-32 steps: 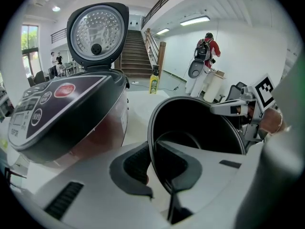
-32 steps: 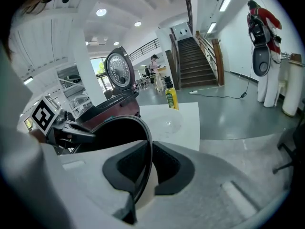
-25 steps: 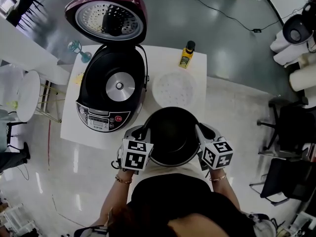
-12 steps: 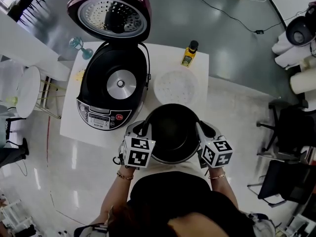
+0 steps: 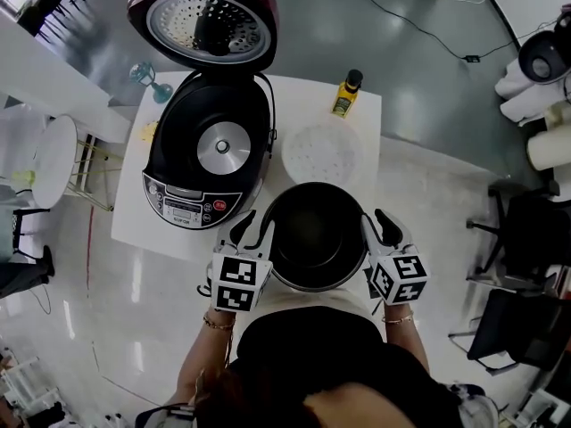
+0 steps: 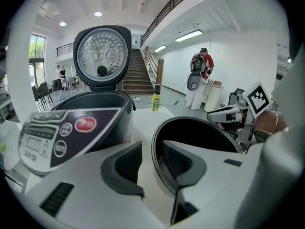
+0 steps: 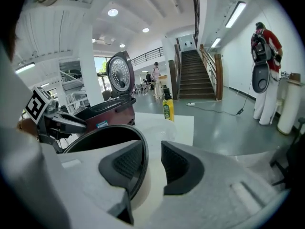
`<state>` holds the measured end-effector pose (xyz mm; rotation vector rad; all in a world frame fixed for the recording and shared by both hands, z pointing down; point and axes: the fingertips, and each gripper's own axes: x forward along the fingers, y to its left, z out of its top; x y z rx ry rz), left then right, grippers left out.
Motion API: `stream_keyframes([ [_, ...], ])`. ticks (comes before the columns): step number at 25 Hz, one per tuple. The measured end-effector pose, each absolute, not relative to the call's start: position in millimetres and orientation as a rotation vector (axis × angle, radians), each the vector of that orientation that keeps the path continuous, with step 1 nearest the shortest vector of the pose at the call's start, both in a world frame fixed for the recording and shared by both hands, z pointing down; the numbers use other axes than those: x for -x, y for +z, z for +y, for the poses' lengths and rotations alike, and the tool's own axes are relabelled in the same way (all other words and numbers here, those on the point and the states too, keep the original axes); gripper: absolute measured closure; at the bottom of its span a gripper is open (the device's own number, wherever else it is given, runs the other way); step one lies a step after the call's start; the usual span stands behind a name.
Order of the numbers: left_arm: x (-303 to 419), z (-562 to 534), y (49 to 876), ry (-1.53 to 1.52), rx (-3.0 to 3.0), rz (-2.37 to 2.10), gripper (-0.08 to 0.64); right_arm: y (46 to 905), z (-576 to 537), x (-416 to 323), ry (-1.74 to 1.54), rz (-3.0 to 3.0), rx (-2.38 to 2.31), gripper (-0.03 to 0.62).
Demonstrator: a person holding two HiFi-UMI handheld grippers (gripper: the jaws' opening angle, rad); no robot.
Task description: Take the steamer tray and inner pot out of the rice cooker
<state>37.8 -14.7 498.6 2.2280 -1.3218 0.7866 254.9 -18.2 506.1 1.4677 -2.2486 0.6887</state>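
Black inner pot (image 5: 314, 234) sits on the white tabletop (image 5: 299, 101) next to the rice cooker (image 5: 210, 163). My left tool (image 5: 254, 230) and right tool (image 5: 376, 230) have just been opening, the pot's rim loose between their jaws.

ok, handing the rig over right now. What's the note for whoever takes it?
Grippers: left gripper open, its jaws have just been opening. The rim of the black round metal inner pot still stands between them, and the pads are not pressing. The right gripper is the same, open astride the opposite rim.
Things: inner pot on the near edge of the white table. The white perforated round steamer tray lies behind it, right of the maroon-and-black rice cooker, which has its lid up and its cavity empty.
Done: tray and pot are both out.
Left: draw both grippers clear of the rim.
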Motion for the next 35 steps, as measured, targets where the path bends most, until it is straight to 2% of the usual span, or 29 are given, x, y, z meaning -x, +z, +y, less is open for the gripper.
stream_keyframes([
  [11, -50, -31, 398, 0.368, -2.468, -1.357, 0.443, 379, -21, -257, 0.225, -2.589, -1.609, 0.486],
  [16, -43, -28, 338, 0.13, -2.596, -1.411, 0.526, 345, -11, -267, 0.106, -2.638, -1.689, 0.511],
  [19, -39, -27, 330, 0.118, -2.607, -1.447, 0.555, 335, -6, -267, 0.095, -2.652, -1.692, 0.52],
  [24, -41, -24, 327, 0.133, -2.622, -1.457, 0.557, 322, 0, -265, 0.088, -2.696, -1.684, 0.586],
  [35, -39, -23, 332, 0.177, -2.612, -1.525, 0.557, 327, 3, -265, 0.116, -2.695, -1.63, 0.588],
])
